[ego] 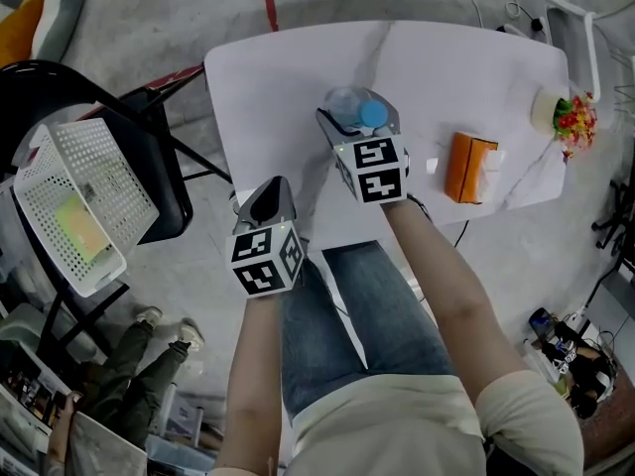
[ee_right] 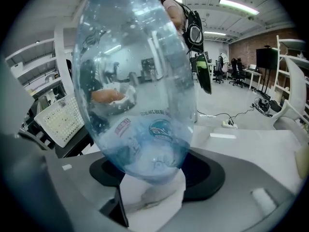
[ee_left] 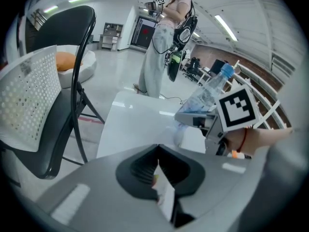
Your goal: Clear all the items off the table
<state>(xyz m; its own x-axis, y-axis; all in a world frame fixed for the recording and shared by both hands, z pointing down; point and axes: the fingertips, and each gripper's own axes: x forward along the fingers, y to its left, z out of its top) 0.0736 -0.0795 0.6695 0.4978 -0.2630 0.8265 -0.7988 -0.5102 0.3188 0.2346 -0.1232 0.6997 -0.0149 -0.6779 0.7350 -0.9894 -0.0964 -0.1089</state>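
A clear plastic water bottle (ego: 349,107) with a blue cap is held over the middle of the white table (ego: 278,77), and my right gripper (ego: 359,125) is shut on it. In the right gripper view the bottle (ee_right: 140,81) fills most of the picture, its lower body between the jaws of the right gripper (ee_right: 152,170). An orange tissue pack (ego: 470,167) lies on the table just to the right. My left gripper (ego: 270,196) is shut and hovers at the table's front left edge. From the left gripper (ee_left: 159,166) I see the bottle (ee_left: 205,93) up to the right.
A white perforated basket (ego: 74,201) rests on a black folding chair (ego: 164,181) left of the table. A colourful bunch of small things (ego: 573,119) sits at the table's right end, and a small white piece (ego: 432,165) lies beside the tissue pack. A person (ee_left: 166,37) stands beyond the table.
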